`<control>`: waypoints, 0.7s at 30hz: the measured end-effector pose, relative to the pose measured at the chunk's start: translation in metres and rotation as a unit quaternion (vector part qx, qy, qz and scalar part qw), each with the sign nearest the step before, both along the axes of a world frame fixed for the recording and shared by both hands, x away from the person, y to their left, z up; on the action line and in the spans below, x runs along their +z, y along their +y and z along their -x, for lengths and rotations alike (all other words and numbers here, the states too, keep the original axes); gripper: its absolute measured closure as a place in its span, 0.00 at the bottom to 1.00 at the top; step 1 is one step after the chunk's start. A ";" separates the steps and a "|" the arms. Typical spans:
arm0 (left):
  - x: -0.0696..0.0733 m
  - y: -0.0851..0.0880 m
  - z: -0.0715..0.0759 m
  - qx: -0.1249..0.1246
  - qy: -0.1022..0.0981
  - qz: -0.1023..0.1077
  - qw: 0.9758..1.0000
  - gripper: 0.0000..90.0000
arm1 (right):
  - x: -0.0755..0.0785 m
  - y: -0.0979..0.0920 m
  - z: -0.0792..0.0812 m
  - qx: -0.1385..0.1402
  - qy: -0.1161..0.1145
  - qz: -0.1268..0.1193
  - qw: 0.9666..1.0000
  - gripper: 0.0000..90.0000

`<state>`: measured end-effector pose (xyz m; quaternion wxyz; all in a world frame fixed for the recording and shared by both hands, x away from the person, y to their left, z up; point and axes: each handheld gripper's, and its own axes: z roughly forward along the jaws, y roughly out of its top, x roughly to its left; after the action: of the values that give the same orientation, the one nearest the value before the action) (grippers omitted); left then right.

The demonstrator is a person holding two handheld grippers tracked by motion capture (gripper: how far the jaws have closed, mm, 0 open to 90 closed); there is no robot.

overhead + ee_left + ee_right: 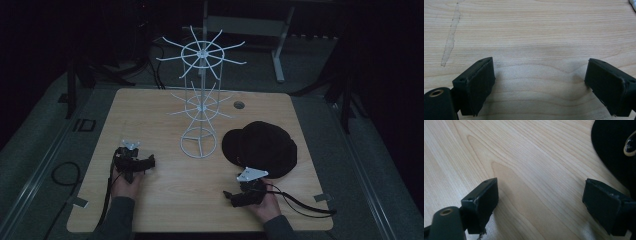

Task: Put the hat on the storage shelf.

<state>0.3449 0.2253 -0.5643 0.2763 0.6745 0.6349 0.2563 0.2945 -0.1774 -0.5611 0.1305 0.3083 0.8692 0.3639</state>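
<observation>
A black cap (260, 147) lies on the right half of the wooden table (165, 195), brim to the left. A white wire rack (201, 100) with two tiers of radiating hooks stands at the table's middle. My right gripper (235, 196) rests on the table just in front of the cap, held by a hand; its jaws stand wide apart over bare wood (540, 195), and the cap's edge (614, 150) shows at the upper right. My left gripper (147, 161) lies on the left half, open, nothing between its fingers (475, 85).
A cable (305, 205) trails right from the right gripper along the front edge. A small round grommet (239, 105) sits in the tabletop behind the rack. A pale scuff mark (450, 40) runs across the wood ahead of the left gripper.
</observation>
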 end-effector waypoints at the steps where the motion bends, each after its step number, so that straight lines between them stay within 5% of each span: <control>1: 0.000 0.000 0.000 0.000 0.000 0.000 1.000 0.11 | 0.000 0.000 0.000 0.000 0.000 0.000 1.000 0.15; 11: 0.000 0.000 0.000 0.000 0.000 0.000 1.000 0.11 | 0.001 0.000 0.000 0.002 0.003 0.003 1.000 0.17; 16: 0.000 0.000 0.000 0.000 0.000 0.000 1.000 0.11 | 0.012 -0.004 0.001 0.019 0.021 0.029 0.999 0.50; 21: 0.000 0.000 0.000 0.000 0.000 0.000 1.000 0.11 | 0.025 -0.011 0.002 0.038 0.014 0.040 0.998 0.62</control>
<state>0.3448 0.2252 -0.5643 0.2764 0.6744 0.6349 0.2564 0.2928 -0.1879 -0.5364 0.1162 0.2749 0.8958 0.3294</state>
